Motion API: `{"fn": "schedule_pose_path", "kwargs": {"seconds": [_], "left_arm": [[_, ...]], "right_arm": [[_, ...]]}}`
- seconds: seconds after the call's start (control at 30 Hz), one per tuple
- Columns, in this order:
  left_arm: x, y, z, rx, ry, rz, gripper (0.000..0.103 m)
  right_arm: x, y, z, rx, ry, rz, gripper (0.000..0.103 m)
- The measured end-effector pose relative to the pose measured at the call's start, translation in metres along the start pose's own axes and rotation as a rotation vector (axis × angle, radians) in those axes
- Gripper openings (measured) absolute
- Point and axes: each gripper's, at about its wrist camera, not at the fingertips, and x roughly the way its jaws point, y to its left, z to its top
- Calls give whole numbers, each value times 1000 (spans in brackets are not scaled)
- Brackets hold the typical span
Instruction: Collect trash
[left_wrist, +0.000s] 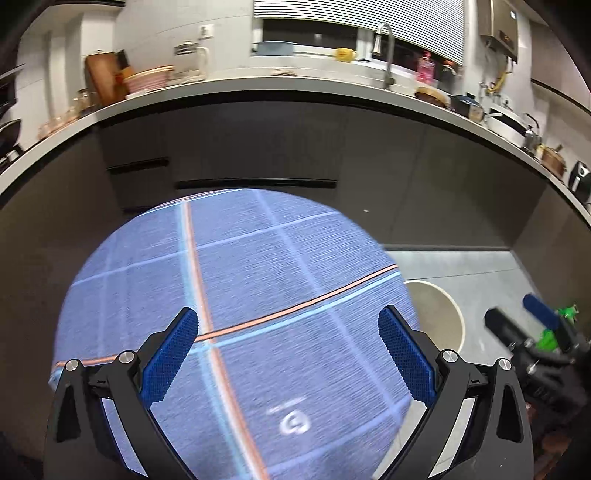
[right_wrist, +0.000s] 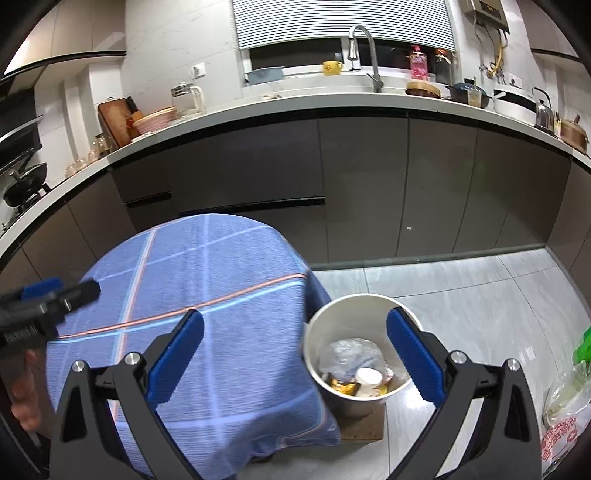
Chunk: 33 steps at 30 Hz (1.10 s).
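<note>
A round cream trash bin (right_wrist: 358, 354) stands on the floor right of a table with a blue checked cloth (right_wrist: 207, 295). It holds a clear plastic bag (right_wrist: 351, 356), a white paper cup (right_wrist: 368, 376) and orange wrappers (right_wrist: 343, 387). My right gripper (right_wrist: 295, 354) is open and empty, above the table's right edge and the bin. My left gripper (left_wrist: 288, 354) is open and empty over the cloth (left_wrist: 258, 277). The bin's rim (left_wrist: 443, 314) shows at the table's right. The right gripper (left_wrist: 532, 325) shows at the far right of the left wrist view; the left one (right_wrist: 51, 299) shows at the left of the right wrist view.
Dark cabinets (right_wrist: 369, 184) under a white counter (right_wrist: 295, 101) with a faucet (right_wrist: 364, 48), pots and dishes run behind. A brown mat (right_wrist: 364, 424) lies under the bin. A plastic bag with red print (right_wrist: 565, 417) lies on the grey tile floor (right_wrist: 461, 295) at right.
</note>
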Motion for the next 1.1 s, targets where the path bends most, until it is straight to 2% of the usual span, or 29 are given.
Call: {"fn": "schedule_pose_path", "kwargs": {"seconds": [0.27, 0.6, 0.87, 1.1], "left_arm": [[-30, 41, -23, -58, -11, 52, 94], [-67, 80, -41, -131, -43, 59, 94], [-90, 82, -49, -133, -83, 53, 94], [-95, 73, -47, -116, -94, 41, 94]], "right_arm": [[-21, 55, 6, -70, -4, 5, 99], [-42, 85, 7, -110, -31, 3, 99], [-58, 96, 4, -130, -53, -1, 99], [-68, 93, 4, -115, -70, -5, 99]]}}
